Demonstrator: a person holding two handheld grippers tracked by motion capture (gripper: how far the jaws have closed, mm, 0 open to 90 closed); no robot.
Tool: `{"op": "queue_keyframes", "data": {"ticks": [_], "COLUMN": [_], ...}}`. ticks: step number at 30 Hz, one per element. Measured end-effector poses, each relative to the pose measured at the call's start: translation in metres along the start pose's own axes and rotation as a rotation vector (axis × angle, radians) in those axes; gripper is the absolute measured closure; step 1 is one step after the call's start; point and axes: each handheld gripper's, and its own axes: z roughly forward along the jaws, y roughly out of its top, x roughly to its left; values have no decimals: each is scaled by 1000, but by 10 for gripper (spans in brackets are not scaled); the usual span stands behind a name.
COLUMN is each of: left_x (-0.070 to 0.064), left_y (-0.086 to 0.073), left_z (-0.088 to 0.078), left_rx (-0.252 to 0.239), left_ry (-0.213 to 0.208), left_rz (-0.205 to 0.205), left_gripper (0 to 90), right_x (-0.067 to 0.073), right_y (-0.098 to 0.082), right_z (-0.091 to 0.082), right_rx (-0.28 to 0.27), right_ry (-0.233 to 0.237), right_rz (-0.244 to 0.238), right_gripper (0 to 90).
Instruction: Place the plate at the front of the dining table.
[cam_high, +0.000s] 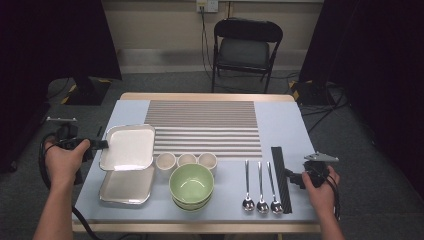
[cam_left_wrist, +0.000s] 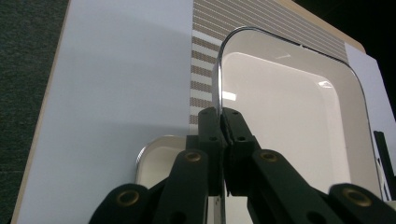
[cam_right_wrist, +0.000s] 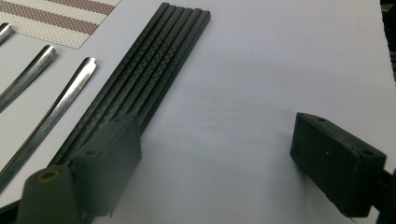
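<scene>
Recording lab, black curtains (cam_high: 380, 55), folding chair (cam_high: 246, 45), floor cables (cam_high: 327, 107), staged tableware

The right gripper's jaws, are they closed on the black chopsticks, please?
No, the right gripper stands open, with its jaws wide apart beside the chopsticks.

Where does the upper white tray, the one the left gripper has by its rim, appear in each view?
High view: upper white tray at left, overlapping the lower tray.
Left gripper view: centre-right, rim clamped in the left gripper.
Right gripper view: not in it.
Shared landmark: striped placemat.
</scene>
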Motion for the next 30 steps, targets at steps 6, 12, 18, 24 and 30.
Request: {"op": "queue_keyframes", "data": {"ticks": [6,12,18,24,30], "left_x": [-2,-6,-10,-13,-17], "left_y": [4,9,10,12,14], "left_z": [1,3,8,13,19], "left_rx": [-4,-7,-4,-15,-6], "left_ry": [8,9,-3,-3,-4], "left_rz": [-3,2,1,-8,-2], "left_gripper": [881,881,882,882,881], "right_x": [0,0,0,0,0], "right_y": [0,0,0,0,0], "right_z": [0,0,0,0,0], "right_rx": [0,-1,0,0,0], "right_ry": [0,0,0,0,0], "right_rz": [-1,-2,0,0,0], "right_gripper": [151,151,151,151,151]}}
